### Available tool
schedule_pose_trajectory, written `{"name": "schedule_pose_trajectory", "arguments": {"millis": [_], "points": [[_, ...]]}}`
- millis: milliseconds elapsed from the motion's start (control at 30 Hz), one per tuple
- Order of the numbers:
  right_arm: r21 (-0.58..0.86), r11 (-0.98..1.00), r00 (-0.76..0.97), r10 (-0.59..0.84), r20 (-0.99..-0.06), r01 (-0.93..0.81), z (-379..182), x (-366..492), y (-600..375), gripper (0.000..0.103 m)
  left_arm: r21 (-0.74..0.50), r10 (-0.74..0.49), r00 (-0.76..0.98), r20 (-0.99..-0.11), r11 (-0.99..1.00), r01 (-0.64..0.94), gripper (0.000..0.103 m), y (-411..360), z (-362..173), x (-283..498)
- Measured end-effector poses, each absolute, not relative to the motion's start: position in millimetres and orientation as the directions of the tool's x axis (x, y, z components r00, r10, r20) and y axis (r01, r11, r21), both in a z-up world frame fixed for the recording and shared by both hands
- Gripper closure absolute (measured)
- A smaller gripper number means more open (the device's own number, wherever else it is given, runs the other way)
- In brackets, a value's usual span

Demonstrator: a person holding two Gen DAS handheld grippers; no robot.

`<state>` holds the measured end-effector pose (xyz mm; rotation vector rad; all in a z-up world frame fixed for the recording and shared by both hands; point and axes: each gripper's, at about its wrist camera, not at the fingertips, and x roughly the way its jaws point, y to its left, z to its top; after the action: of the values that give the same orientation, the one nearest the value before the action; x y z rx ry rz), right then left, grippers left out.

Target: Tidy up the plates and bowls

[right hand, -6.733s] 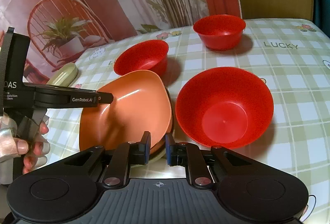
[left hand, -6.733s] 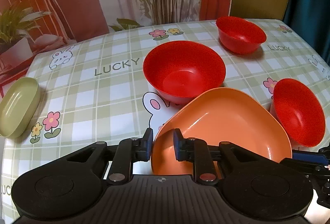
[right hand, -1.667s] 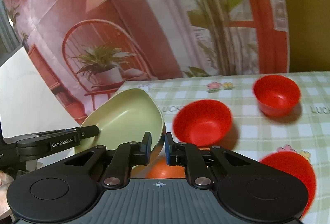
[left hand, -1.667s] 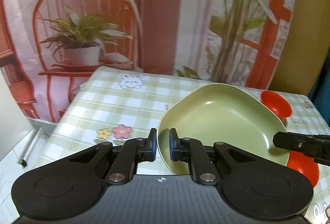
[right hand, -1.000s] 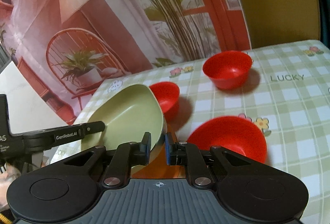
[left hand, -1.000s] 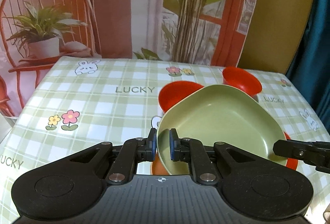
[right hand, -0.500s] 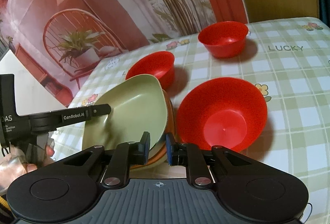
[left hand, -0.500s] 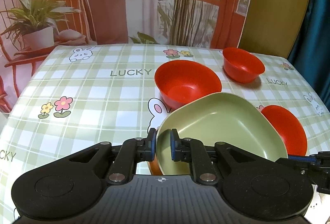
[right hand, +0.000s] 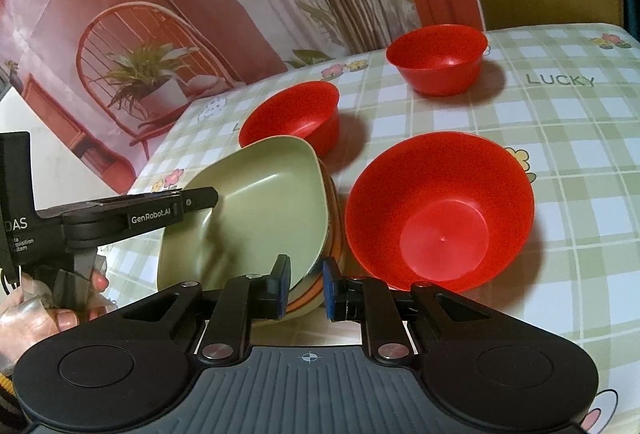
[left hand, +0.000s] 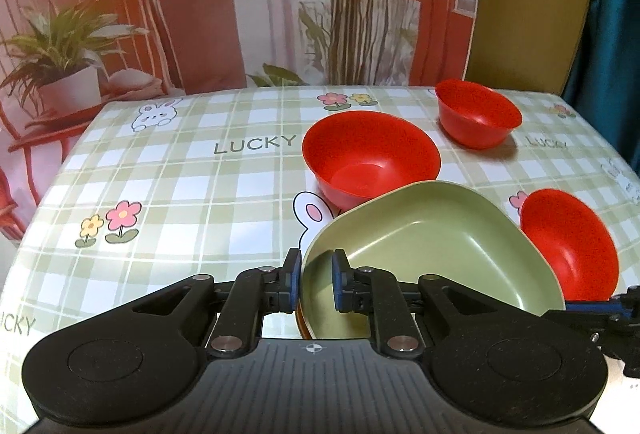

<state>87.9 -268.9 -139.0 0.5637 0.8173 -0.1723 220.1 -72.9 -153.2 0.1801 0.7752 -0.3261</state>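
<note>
Closest to me, my left gripper (left hand: 316,284) straddles the near rim of the rounded-square, matte green plastic plate (left hand: 432,254); its jaws are opening, a slim gap shows at the outer blue pad, and the rim stands between them with no firm pinch. My right gripper (right hand: 304,286) sits at the opposite edge of that same plate (right hand: 260,210), its fingers barely parted with the plate's rim and the stack edge between the blue pads; I cannot tell whether the pads actually press. A hand (right hand: 52,310) with painted nails shows at the lower left of the right wrist view, holding the other gripper's handle.

The green plate is shallow with raised, softly curved sides and a smooth, flat bottom. It lies nested on an orange plastic plate (right hand: 334,254), of which only a striped sliver of rim peeks out below and to the side.

Just beside the stack on the right stands a wide red plastic bowl (right hand: 440,210), upright, glossy inside with a flat round base. Just behind the plates stands a second red bowl (left hand: 370,158), and farther back, well apart, a smaller red bowl (left hand: 478,118). All rest on the table (left hand: 180,190), covered in green-and-white check cloth printed with flowers, rabbits and "LUCKY".
</note>
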Motion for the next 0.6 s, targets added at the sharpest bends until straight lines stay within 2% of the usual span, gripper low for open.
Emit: {"name": "schedule_pose_trajectory", "arguments": {"millis": [600], "points": [[0.381, 0.858, 0.681, 0.05, -0.731, 0.345, -138.0, 91.3, -266.9, 0.084, 0.052, -0.215, 0.686, -0.695, 0.937, 0.347, 0.085, -70.3, -151.7, 220.0]]}}
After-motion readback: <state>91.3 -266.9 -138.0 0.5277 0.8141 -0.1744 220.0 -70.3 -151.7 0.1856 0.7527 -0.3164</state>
